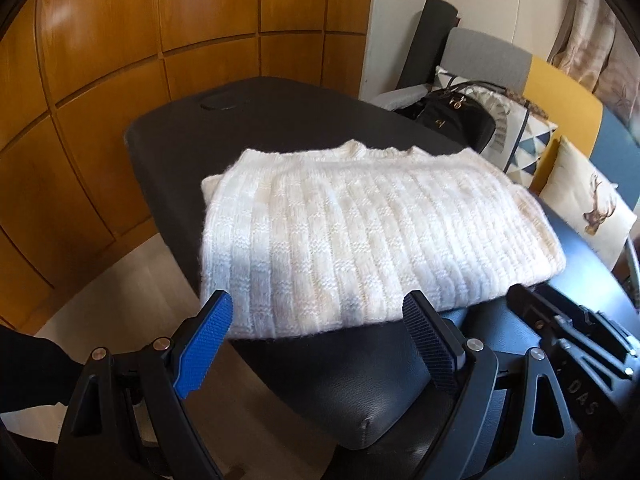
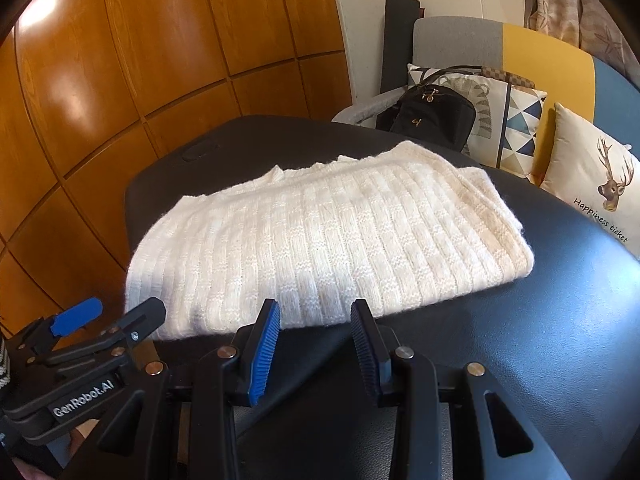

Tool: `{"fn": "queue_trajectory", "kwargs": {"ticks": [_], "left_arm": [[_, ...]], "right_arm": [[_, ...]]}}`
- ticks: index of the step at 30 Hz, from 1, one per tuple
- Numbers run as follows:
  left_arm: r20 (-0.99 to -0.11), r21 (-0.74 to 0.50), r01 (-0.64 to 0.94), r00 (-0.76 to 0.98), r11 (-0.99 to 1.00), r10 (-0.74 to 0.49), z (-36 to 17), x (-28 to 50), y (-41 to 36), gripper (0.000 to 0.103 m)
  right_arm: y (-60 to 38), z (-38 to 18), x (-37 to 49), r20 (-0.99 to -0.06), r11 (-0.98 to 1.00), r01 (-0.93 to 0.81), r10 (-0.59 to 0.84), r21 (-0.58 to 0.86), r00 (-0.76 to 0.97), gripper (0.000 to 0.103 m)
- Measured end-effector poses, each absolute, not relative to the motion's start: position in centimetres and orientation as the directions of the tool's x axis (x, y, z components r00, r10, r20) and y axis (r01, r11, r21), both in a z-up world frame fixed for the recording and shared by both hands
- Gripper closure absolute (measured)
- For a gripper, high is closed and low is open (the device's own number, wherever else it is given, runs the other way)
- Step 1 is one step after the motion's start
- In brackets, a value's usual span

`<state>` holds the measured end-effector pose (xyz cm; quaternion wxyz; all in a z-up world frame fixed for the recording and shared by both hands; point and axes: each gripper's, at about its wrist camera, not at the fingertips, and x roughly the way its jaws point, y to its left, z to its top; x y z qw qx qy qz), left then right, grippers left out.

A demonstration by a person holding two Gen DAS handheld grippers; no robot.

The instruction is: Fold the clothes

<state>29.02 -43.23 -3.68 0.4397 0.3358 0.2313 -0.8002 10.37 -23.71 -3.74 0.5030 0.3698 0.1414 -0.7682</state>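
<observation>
sweater (image 1: pixel 360 232) is being shown folded into a neat rectangle mid-bench (image 1: pixel 360 392) | left claw (image 1: pixel 320 344) is being held wide, empty, at sweater's near edge | right claw (image 2: pixel 316 344) narrower, empty | little judged left

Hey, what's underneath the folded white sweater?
The white sweater lies folded on a black padded table, the only thing visible beneath it. Whatever sits between its folded layers is covered and cannot be seen.

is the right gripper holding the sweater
No, the right gripper has nothing between its fingers and sits just short of the near edge of the folded white sweater.
</observation>
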Motion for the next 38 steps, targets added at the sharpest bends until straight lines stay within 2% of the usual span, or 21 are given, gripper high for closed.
{"fn": "queue_trajectory", "kwargs": {"ticks": [8, 16, 21, 38], "left_arm": [[-0.721, -0.093, 0.855, -0.411, -0.511, -0.558, -3.1, 29.2, -43.3, 0.014], [-0.719, -0.049, 0.856, -0.388, -0.514, -0.577, -3.1, 28.8, -42.8, 0.014], [-0.724, -0.083, 0.842, -0.418, -0.533, -0.548, -3.1, 28.7, -42.8, 0.014], [-0.675, -0.03, 0.843, -0.414, -0.538, -0.61, -2.9, 28.3, -41.5, 0.013]], "right_arm": [[-23.8, -3.6, 10.6, -0.705, -0.453, 0.883, -0.667, 0.123, -0.243, 0.066], [-23.6, -3.3, 10.7, -0.701, -0.463, 0.881, -0.661, 0.098, -0.269, 0.066], [-23.4, -3.1, 10.6, -0.694, -0.471, 0.877, -0.662, 0.092, -0.283, 0.066], [-23.2, -3.9, 10.3, -0.708, -0.475, 0.873, -0.654, 0.111, -0.266, 0.066]]}}
